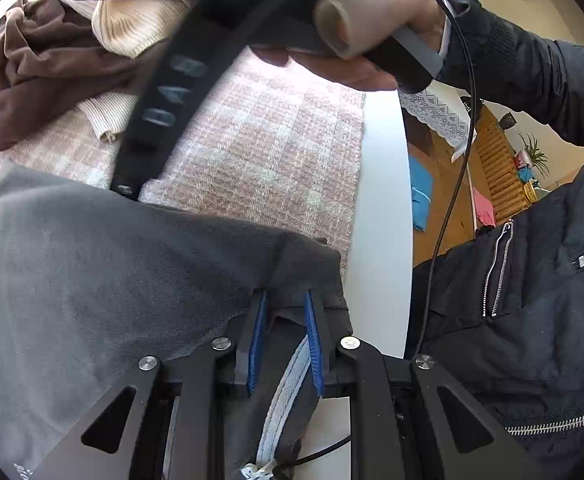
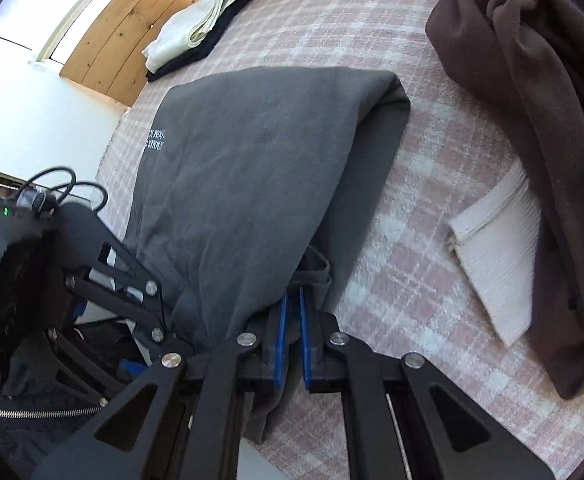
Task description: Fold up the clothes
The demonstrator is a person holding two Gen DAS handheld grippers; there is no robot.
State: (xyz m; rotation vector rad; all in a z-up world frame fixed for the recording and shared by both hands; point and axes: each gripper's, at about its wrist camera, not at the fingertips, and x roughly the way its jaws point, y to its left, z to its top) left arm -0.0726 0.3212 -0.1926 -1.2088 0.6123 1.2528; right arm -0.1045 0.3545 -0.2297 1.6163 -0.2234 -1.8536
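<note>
A dark grey sweatshirt [image 2: 252,168] with small white lettering lies doubled over on the pink checked cloth [image 2: 371,40]. My right gripper [image 2: 293,294] is shut on a bunched edge of it, blue pads pinching the fabric. My left gripper [image 1: 286,300] is shut on the same grey sweatshirt [image 1: 104,264] near its hem, with a pale striped drawstring [image 1: 288,392] running between the fingers. The right gripper's black body [image 1: 164,92] crosses the left wrist view overhead, held by a hand [image 1: 351,68].
A brown garment [image 2: 531,120] and a cream ribbed knit [image 2: 499,240] are heaped to the right. Folded white and black clothes [image 2: 204,20] sit at the far corner. The white table edge [image 1: 383,200] runs beside a person in a dark zipped jacket [image 1: 531,320].
</note>
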